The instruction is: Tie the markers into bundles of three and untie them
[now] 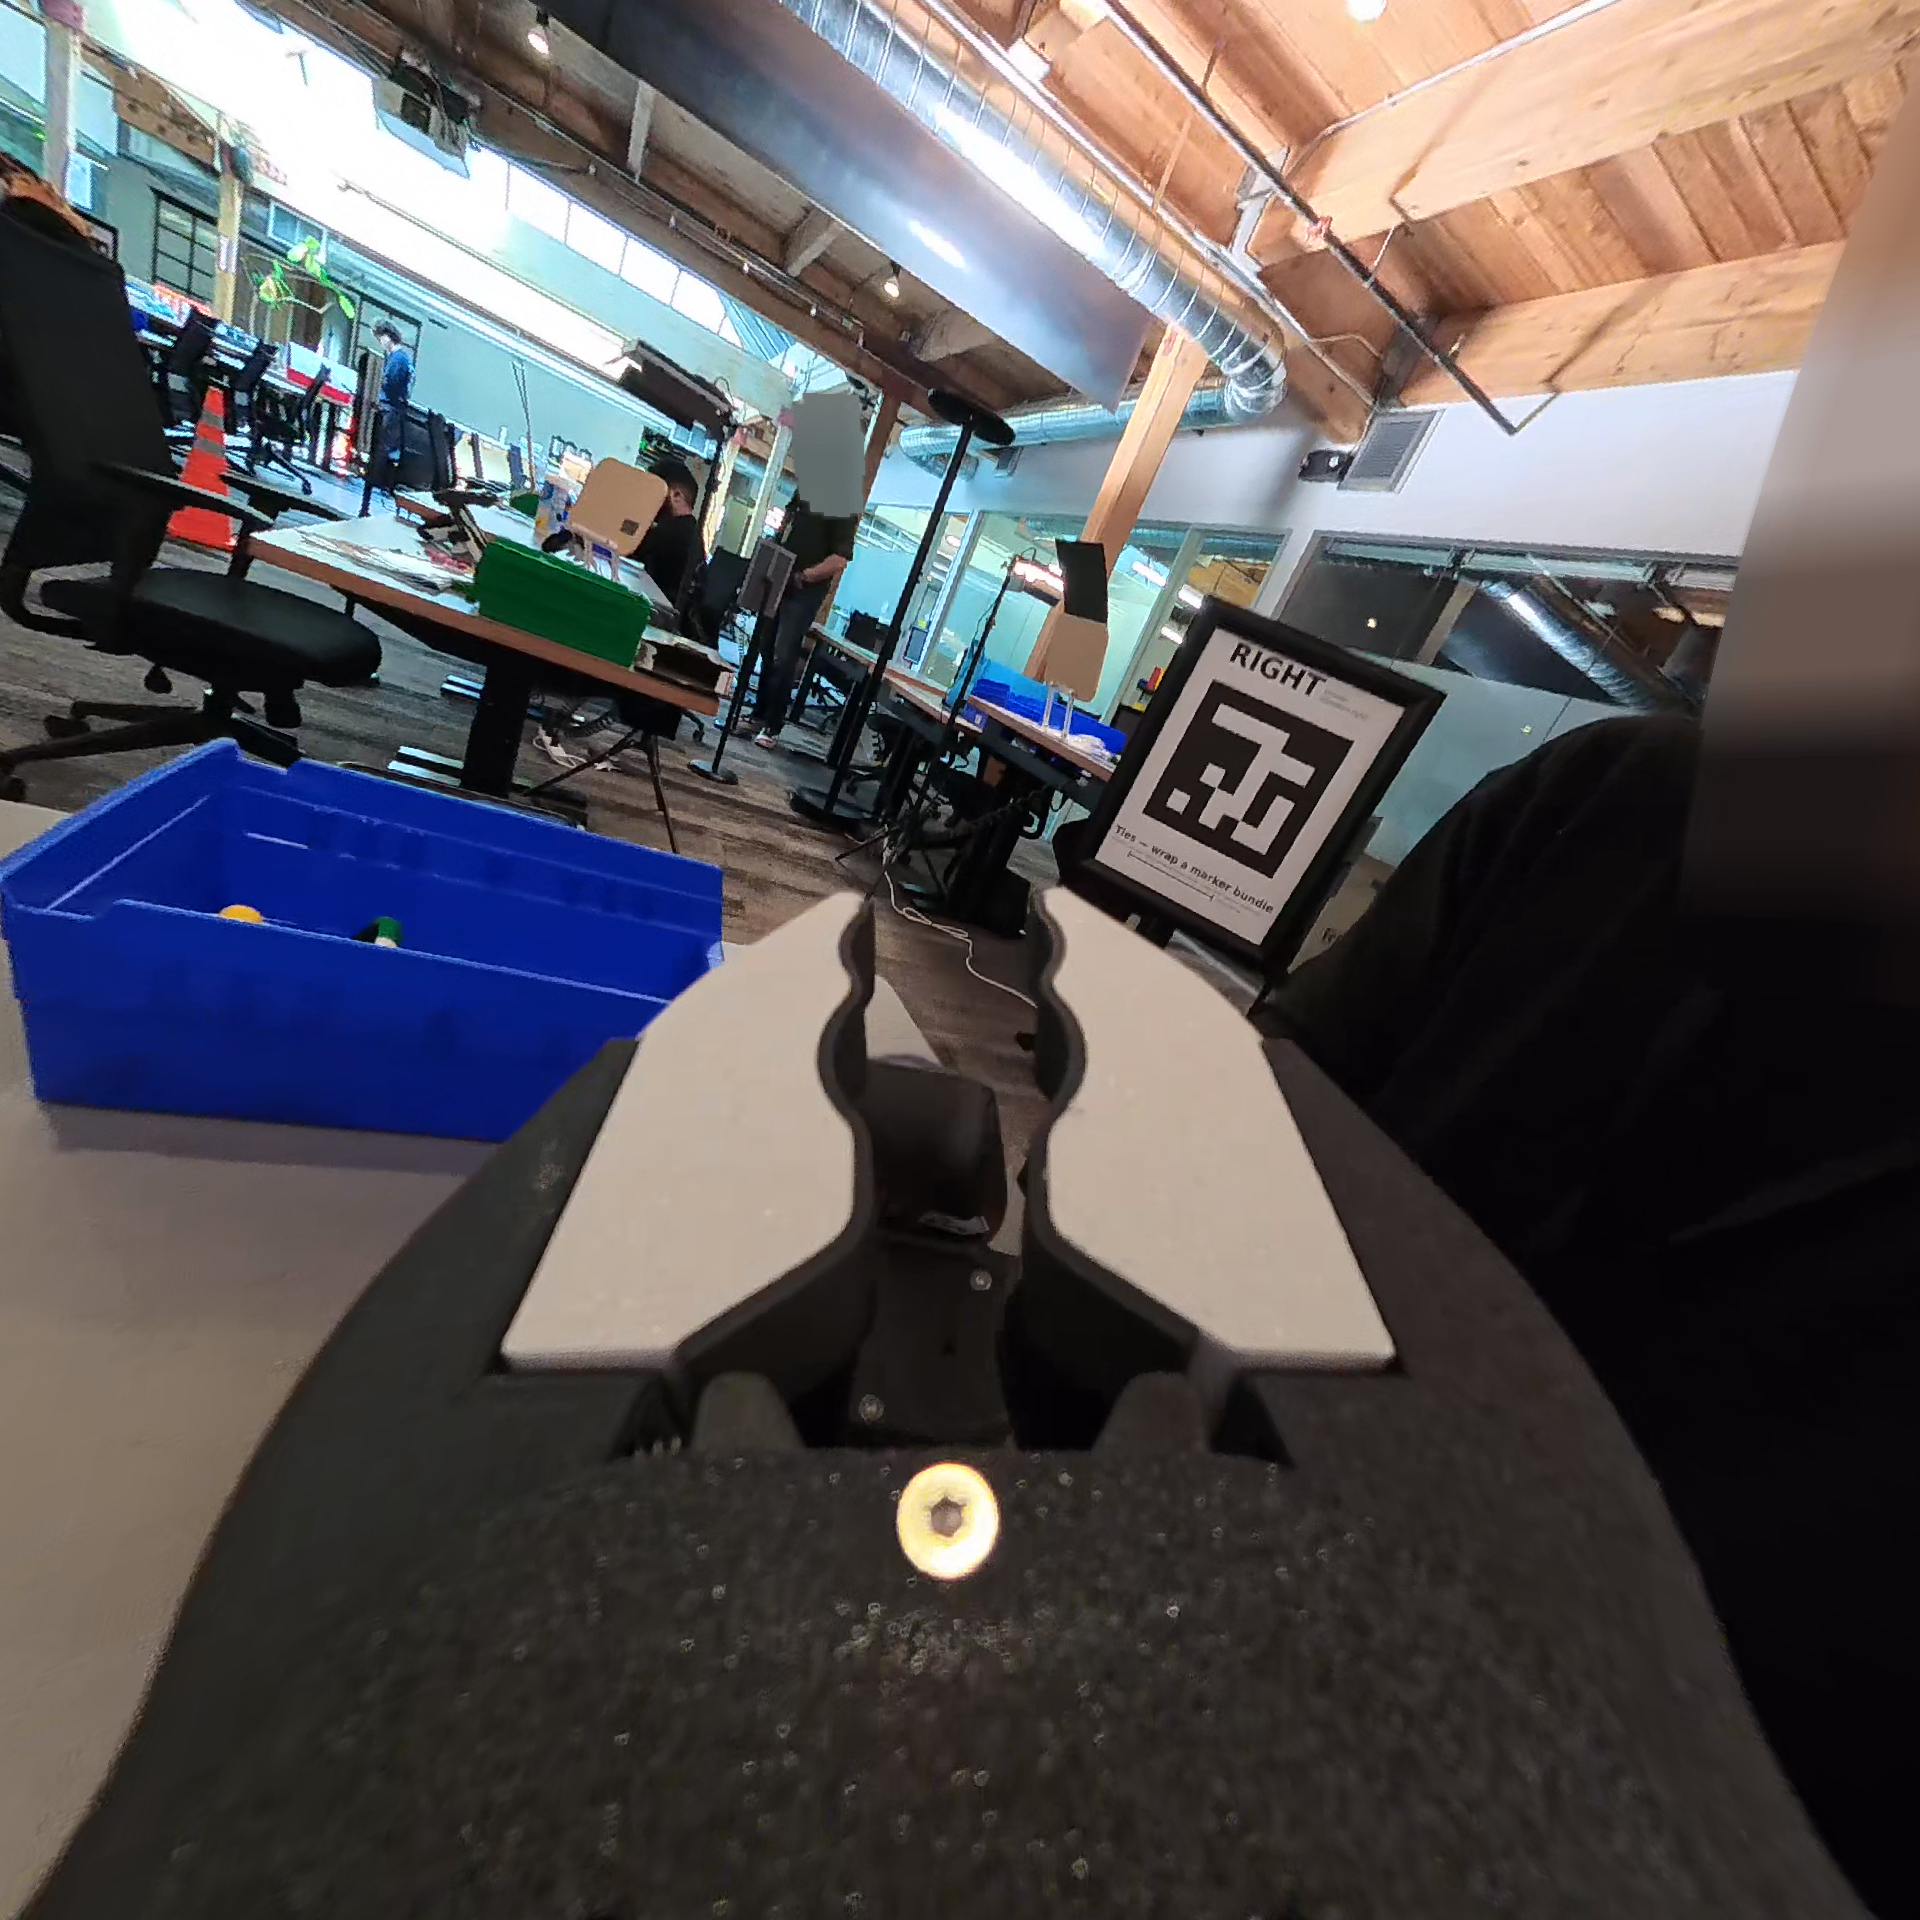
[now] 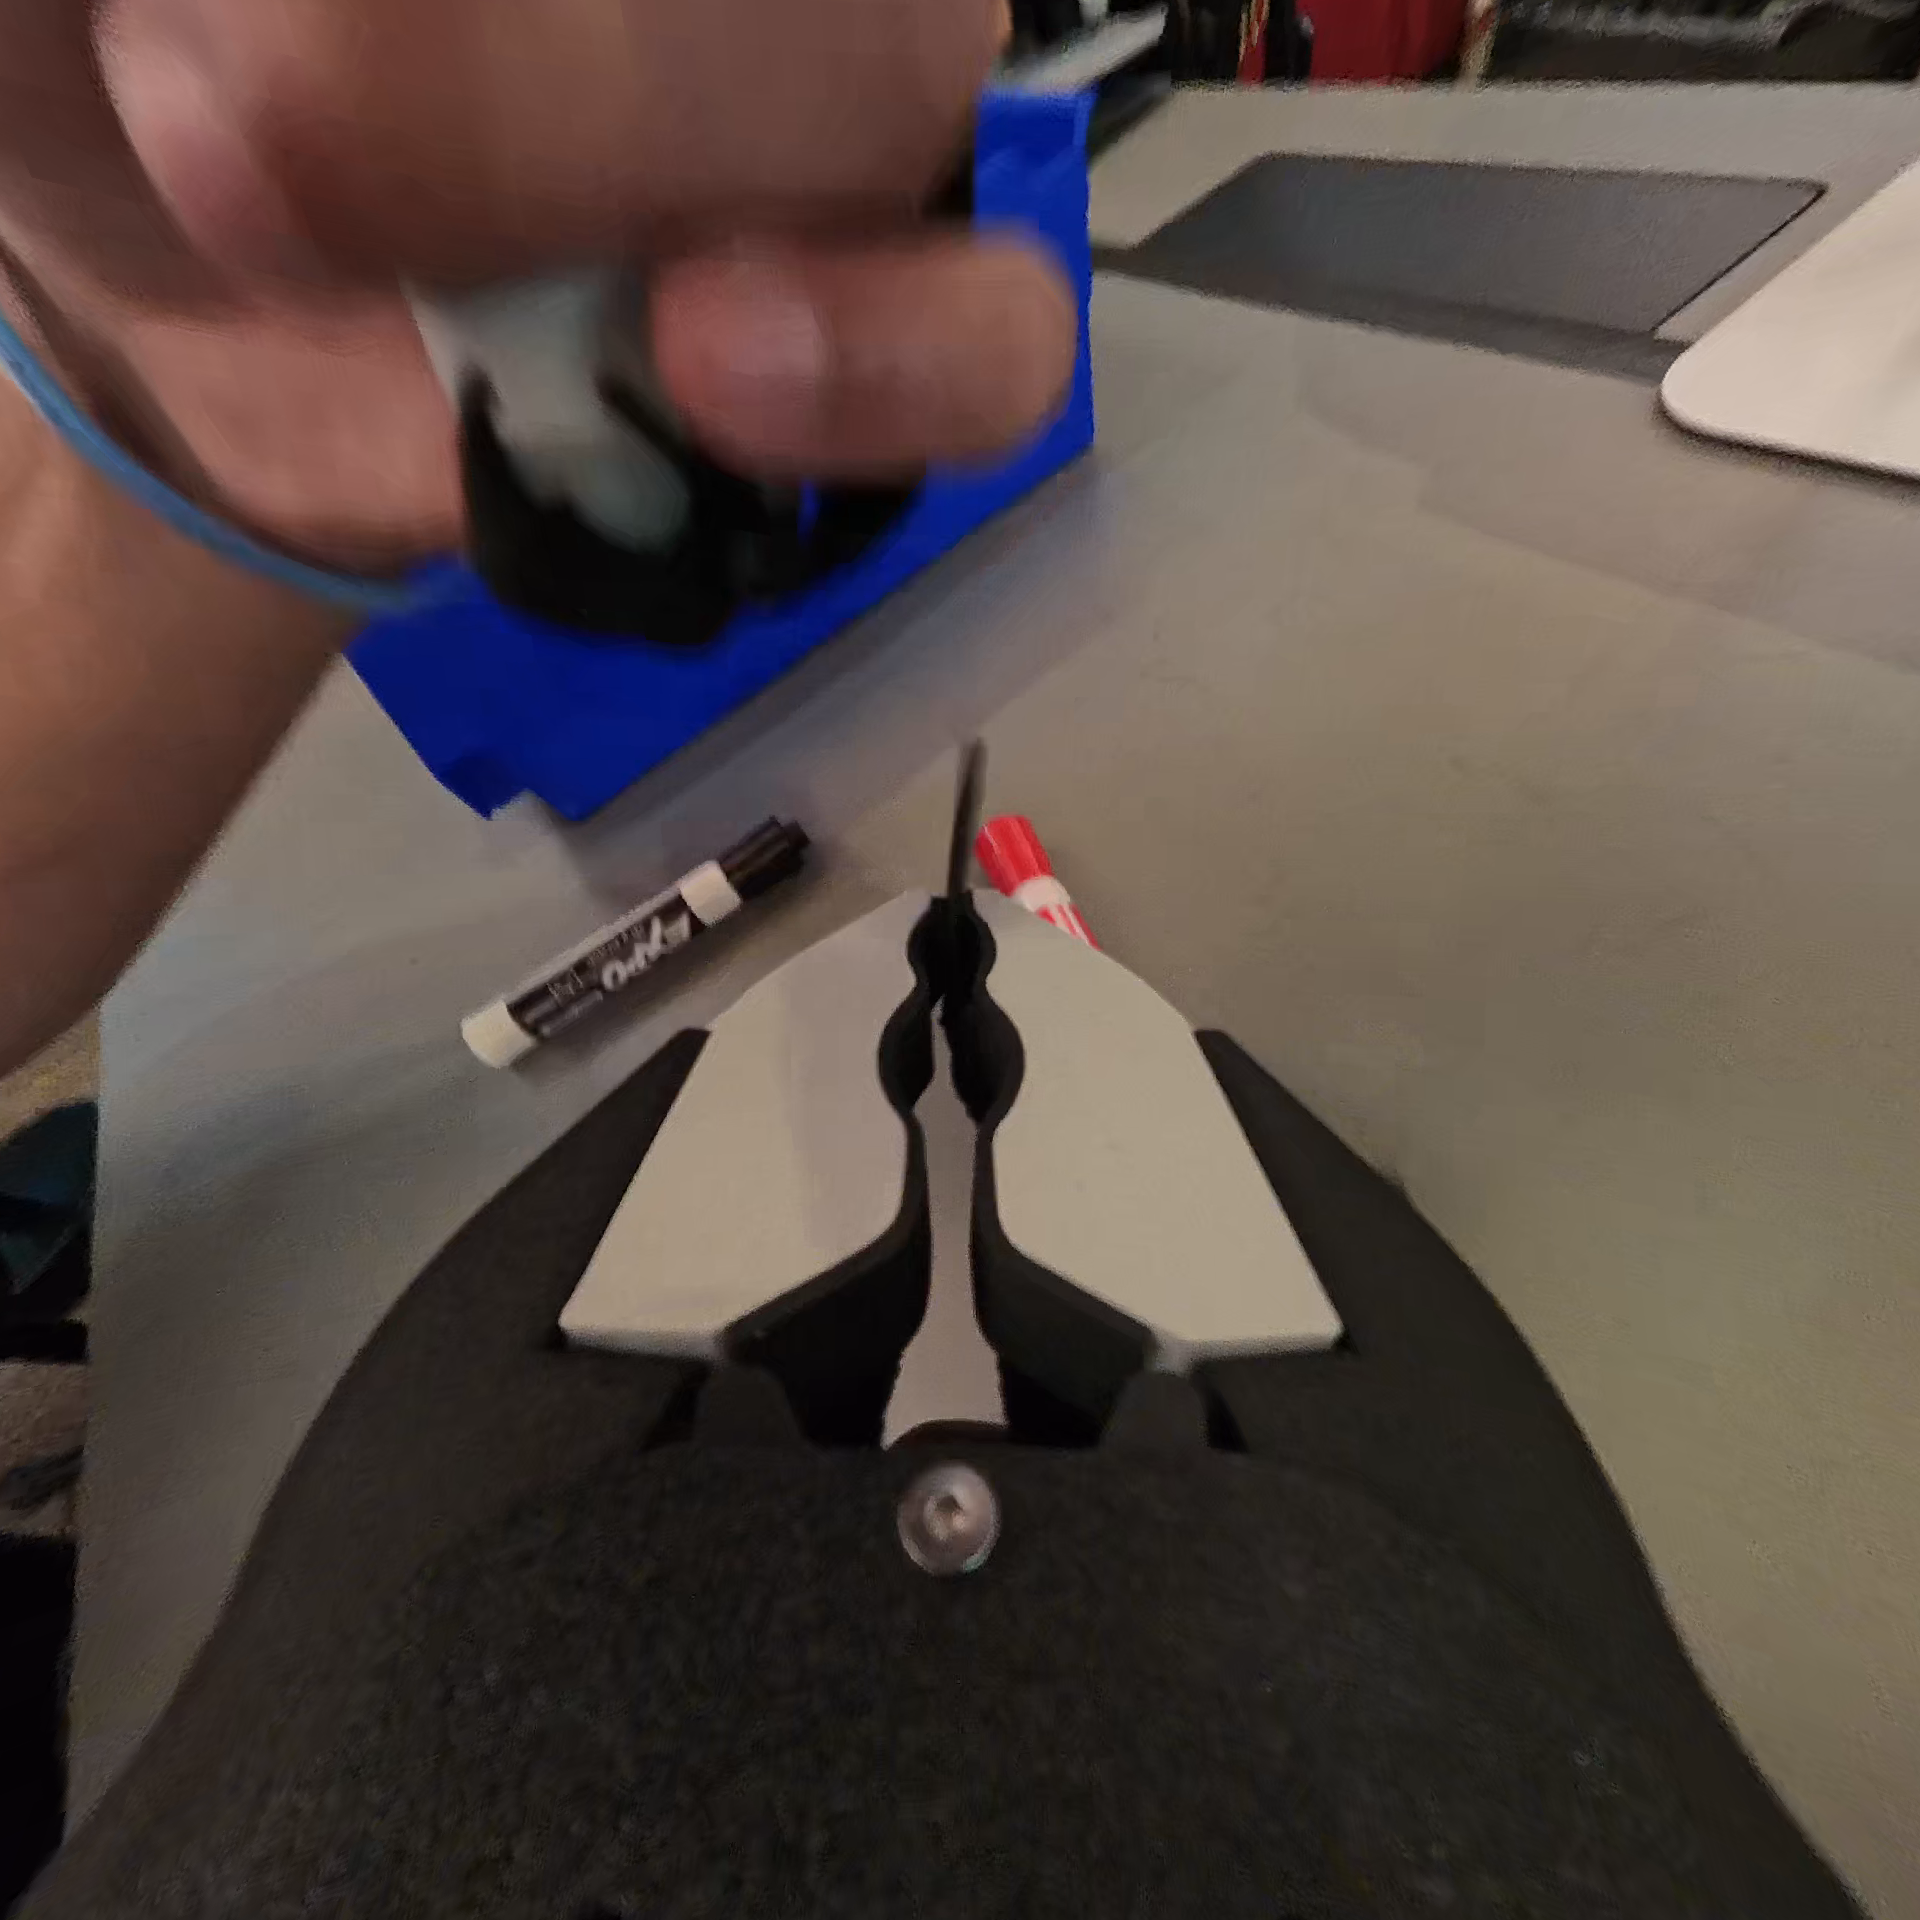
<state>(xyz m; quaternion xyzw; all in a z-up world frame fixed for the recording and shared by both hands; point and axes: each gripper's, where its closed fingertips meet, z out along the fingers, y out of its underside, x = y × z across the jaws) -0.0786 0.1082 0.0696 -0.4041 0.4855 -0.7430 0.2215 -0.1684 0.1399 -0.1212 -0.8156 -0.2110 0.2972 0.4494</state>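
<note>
My right gripper [image 2: 951, 920] is shut on a thin black tie [image 2: 969, 805] that sticks up past its fingertips, low over the grey table [image 2: 1455, 831]. A black marker [image 2: 634, 945] lies on the table just left of it. A red marker [image 2: 1013, 857] lies just beyond it, partly hidden by the right finger. My left gripper [image 1: 951, 914] is open and empty, raised and pointing out over the table's edge into the room. It shows blurred in the right wrist view [image 2: 582, 468], held by a hand [image 2: 520, 208] above the blue bin.
A blue bin [image 1: 343, 1029] stands on the table left of my left gripper, with a yellow-capped [image 1: 241, 914] and a green-capped marker [image 1: 382, 930] inside; it also shows in the right wrist view [image 2: 727, 665]. A framed sign [image 1: 1247, 810] stands right. A dark mat [image 2: 1455, 239] and a white slab [image 2: 1818, 343] lie far right.
</note>
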